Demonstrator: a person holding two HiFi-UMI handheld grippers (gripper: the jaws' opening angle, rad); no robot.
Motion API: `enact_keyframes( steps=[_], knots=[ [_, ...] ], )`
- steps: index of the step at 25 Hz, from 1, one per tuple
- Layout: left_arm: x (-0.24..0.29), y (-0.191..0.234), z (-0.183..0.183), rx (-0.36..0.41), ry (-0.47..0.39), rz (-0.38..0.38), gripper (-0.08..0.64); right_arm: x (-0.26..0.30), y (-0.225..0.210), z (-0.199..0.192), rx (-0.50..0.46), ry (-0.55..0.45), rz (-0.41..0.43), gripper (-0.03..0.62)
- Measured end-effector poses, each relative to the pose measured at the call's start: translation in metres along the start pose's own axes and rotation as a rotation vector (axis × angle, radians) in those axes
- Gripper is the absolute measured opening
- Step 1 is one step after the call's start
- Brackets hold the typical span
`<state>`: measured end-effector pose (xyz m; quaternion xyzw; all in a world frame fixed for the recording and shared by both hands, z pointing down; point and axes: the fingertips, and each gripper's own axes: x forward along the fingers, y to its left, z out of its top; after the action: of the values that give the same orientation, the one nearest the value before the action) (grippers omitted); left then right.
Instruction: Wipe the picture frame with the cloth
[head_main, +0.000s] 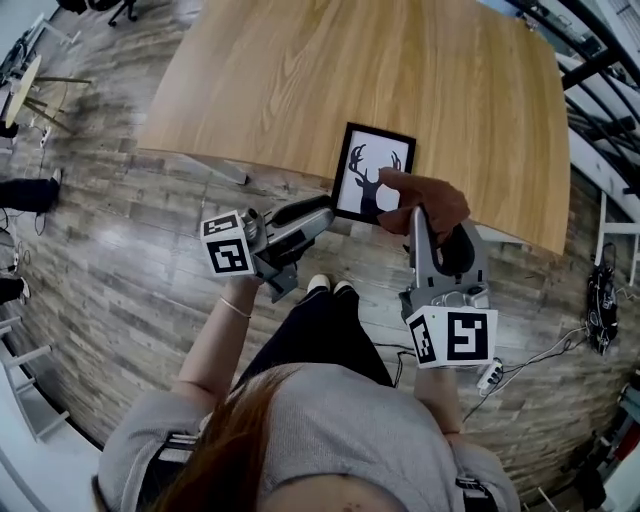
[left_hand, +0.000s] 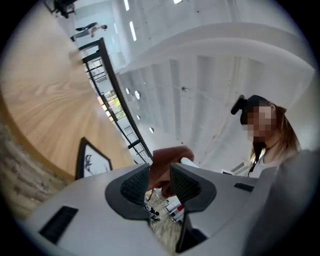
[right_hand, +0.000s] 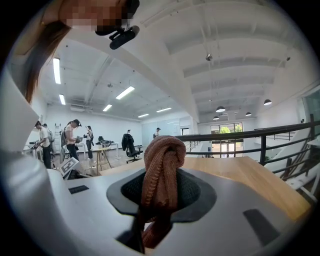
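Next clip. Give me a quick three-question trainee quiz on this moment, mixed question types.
1. True or false: the right hand-held gripper is shut on the brown cloth.
2. Which animal's silhouette shows in the picture frame?
3. Where is the picture frame? A) at the far edge of the table; B) at the table's near edge; C) flat on the floor.
Key: 1 true; 2 a deer; 3 B.

Ribbed, matt brown knit cloth (right_hand: 161, 165); smooth pale wood-grain table (head_main: 400, 80); smooth black-edged picture frame (head_main: 372, 170)
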<state>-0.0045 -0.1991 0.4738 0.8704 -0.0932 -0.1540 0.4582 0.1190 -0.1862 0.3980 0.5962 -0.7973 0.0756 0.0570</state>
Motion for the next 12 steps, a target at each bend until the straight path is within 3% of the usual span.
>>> enact_keyframes(
  steps=[3,5,8,12],
  knots=[
    [0.014,-0.048,0.010,0.119,-0.036,-0.030,0.117,-0.015,0.010,0.011,-0.016,-0.018,0.003,0.133],
    [0.021,-0.073,0.013,0.221,-0.043,-0.004,0.103,-0.026,0.014,0.019,-0.023,-0.036,-0.003,0.133],
    [0.029,-0.097,0.019,0.409,-0.065,0.084,0.066,-0.040,0.017,0.032,-0.027,-0.066,-0.023,0.133],
    [0.027,-0.120,0.030,0.634,-0.165,0.237,0.031,-0.055,0.025,0.045,-0.049,-0.107,-0.022,0.133]
  ],
)
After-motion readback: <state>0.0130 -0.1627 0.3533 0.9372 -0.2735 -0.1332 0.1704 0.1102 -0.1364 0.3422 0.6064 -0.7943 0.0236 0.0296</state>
